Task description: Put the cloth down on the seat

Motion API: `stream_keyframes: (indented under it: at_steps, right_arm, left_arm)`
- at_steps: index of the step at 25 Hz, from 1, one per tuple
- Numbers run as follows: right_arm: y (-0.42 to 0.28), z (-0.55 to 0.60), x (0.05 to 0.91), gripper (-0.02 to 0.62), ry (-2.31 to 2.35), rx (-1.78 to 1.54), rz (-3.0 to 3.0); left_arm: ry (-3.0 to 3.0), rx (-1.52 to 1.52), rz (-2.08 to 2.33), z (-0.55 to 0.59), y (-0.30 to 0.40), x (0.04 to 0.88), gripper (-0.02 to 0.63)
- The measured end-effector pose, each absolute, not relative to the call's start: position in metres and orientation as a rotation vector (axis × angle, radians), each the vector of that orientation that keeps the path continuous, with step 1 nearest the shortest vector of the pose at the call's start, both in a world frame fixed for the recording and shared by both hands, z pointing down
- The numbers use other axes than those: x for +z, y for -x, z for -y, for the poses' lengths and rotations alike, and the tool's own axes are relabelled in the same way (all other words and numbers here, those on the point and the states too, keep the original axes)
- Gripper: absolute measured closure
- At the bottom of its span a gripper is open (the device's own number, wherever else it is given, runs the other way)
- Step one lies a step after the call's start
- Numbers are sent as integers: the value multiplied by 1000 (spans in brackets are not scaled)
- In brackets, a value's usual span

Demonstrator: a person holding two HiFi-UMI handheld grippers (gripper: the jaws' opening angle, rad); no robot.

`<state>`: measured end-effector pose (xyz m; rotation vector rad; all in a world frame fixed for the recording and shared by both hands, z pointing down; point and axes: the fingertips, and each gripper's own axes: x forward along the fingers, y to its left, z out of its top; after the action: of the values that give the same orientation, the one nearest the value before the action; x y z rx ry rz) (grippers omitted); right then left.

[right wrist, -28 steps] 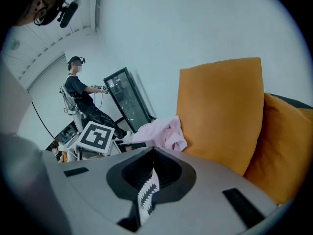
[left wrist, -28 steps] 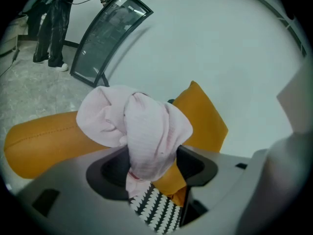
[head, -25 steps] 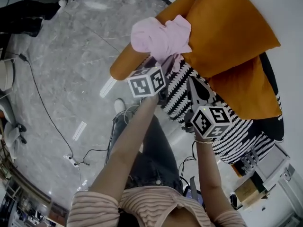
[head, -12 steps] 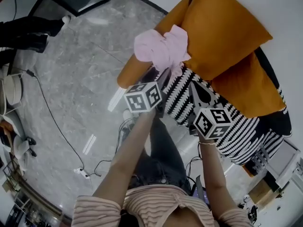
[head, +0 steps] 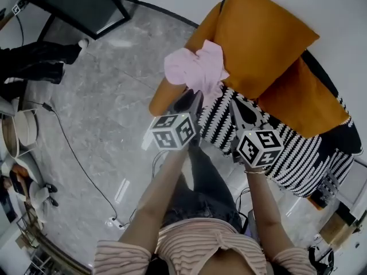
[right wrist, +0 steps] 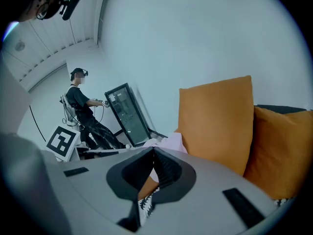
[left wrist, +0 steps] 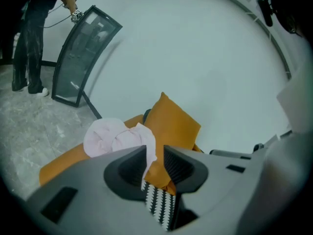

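A crumpled pink cloth [head: 195,67] lies on the orange arm [head: 165,99] of the chair, against the big orange cushion [head: 264,39]. My left gripper [head: 192,96] sits just below it, over the black-and-white patterned seat [head: 298,159]. In the left gripper view its jaws [left wrist: 155,153] are closing with a narrow gap; the cloth [left wrist: 115,138] shows beyond them and the pads do not press on it. My right gripper [head: 234,105] hovers over the seat to the right. In the right gripper view the tips [right wrist: 153,152] meet with nothing held, the cloth [right wrist: 171,143] beyond.
A second orange cushion [head: 304,102] leans behind the seat. A black framed panel [head: 80,4] stands on the grey marble floor, with a person's legs [head: 34,62] beside it. Cables [head: 74,153] trail over the floor. Another person [right wrist: 80,106] stands by the panel [right wrist: 124,114].
Both grippers have drawn back a little from the cloth, which stays on the chair's arm. The left jaws stand apart from the cloth now.
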<state>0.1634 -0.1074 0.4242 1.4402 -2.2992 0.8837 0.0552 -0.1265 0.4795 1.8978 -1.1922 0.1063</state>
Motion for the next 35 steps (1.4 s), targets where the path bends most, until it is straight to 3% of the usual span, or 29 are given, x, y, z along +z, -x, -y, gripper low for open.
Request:
stream_keyframes:
  at_steps: [12,35]
  right_arm:
    - [-163,101,388,588,-1461,801,2401]
    - [-164,92,262,588,-1530,500,2700]
  left_arm:
    - [-2206,181,1219,123,-54,404,592]
    - [-2519,196,1285,106,-60,292,594]
